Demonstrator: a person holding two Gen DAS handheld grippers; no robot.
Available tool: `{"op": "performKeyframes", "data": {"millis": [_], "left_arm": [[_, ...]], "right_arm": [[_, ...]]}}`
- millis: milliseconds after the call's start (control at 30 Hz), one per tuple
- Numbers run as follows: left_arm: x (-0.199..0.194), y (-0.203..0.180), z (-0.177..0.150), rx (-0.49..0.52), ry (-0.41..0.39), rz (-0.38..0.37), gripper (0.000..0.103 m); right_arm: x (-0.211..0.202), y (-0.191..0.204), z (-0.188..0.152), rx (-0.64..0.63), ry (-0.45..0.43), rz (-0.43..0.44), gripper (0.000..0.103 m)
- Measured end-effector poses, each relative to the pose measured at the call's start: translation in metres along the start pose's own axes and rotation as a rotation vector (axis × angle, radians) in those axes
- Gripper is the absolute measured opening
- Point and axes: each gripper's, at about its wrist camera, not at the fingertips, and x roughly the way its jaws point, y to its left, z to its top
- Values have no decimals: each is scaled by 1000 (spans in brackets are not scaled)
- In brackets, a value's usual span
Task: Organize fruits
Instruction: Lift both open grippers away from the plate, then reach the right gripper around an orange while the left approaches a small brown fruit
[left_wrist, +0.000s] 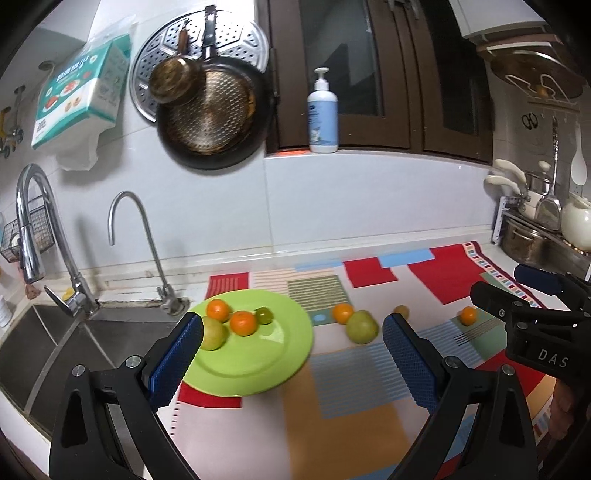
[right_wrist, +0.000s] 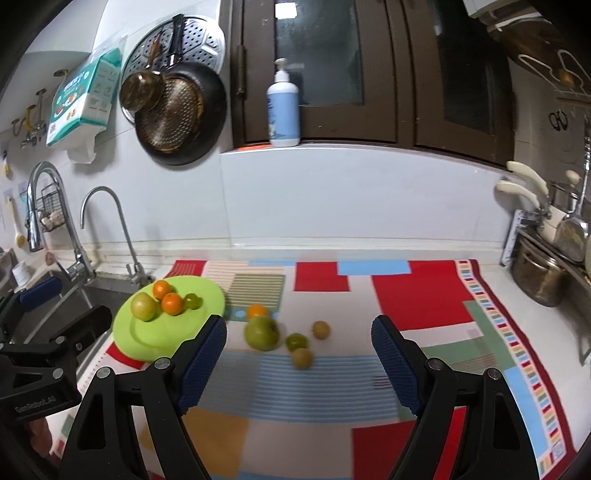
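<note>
A lime-green plate (left_wrist: 258, 362) (right_wrist: 147, 339) sits on a patterned mat beside the sink. It holds two oranges (left_wrist: 243, 322), a pale green apple (right_wrist: 144, 306) and a small green fruit (right_wrist: 192, 300). On the mat lie an orange (right_wrist: 257, 311), a large green apple (right_wrist: 261, 333) (left_wrist: 362, 327), a small green fruit (right_wrist: 296, 342) and two small yellowish fruits (right_wrist: 302, 357). Another orange (left_wrist: 468, 316) lies further right. My left gripper (left_wrist: 291, 354) is open and empty above the plate's right edge. My right gripper (right_wrist: 299, 365) is open and empty just before the loose fruits.
A steel sink (left_wrist: 55, 343) with two taps (left_wrist: 122, 221) lies to the left. Pans hang on the wall (left_wrist: 214, 114). A soap bottle (left_wrist: 323, 114) stands on the sill. Pots and a rack (right_wrist: 546, 273) stand at the right. The mat (right_wrist: 406, 295) covers the counter.
</note>
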Motion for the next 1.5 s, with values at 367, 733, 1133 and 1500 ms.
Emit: {"op": "performKeyframes", "data": {"millis": [367, 733, 1133, 1500], "left_arm": [[0, -54, 5, 16, -2, -19, 99], [24, -98, 3, 50, 35, -18, 99], [75, -119, -7, 92, 127, -38, 97], [130, -125, -28, 84, 272, -78, 87]], "right_arm": [[-12, -54, -3, 4, -9, -25, 81], [1, -101, -9, 3, 21, -32, 81], [47, -131, -20, -1, 101, -23, 81], [100, -138, -38, 12, 219, 2, 81]]}}
